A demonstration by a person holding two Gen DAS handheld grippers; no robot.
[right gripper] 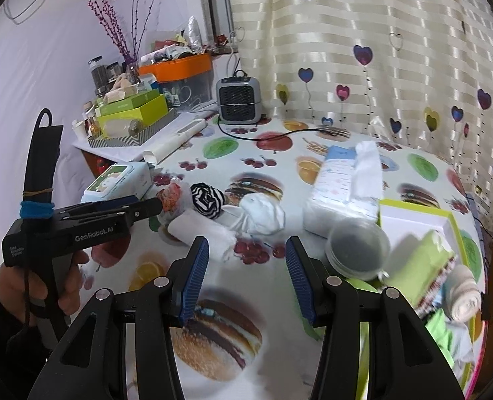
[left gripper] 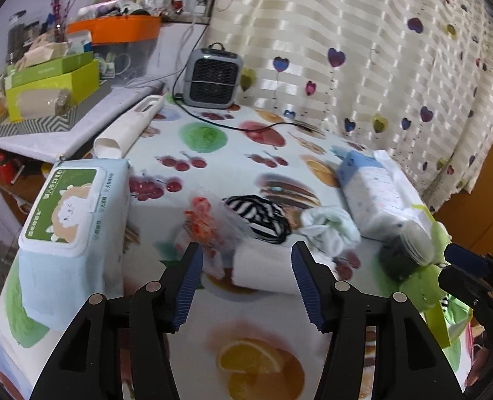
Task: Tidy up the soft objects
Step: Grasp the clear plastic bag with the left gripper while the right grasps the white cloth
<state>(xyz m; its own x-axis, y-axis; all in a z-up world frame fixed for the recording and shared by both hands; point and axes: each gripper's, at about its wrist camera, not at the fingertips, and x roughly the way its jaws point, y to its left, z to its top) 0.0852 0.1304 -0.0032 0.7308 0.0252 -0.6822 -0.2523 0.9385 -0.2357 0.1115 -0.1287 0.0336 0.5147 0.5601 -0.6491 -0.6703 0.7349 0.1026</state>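
"GenRobot.AI" in pale letters on the black side of the left gripper (right gripper: pixel 136 211), seen from the right wrist view. Smaller print sits at the rear end of the same body, too tiny to read. The wet-wipes pack (left gripper: pixel 68 215) has a green label with white Chinese characters and a cartoon animal; characters too blurred to make out. The green boxes (left gripper: pixel 51 80) on the side shelf carry faint print, unreadable.

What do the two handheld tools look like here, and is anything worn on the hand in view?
Both tools, left and right, have black plastic fingers with ribbed blue pads and silver rivets. The left tool's black body reads "GenRobot.AI", with a blue band and a strap. The hand wears a dark sleeve.
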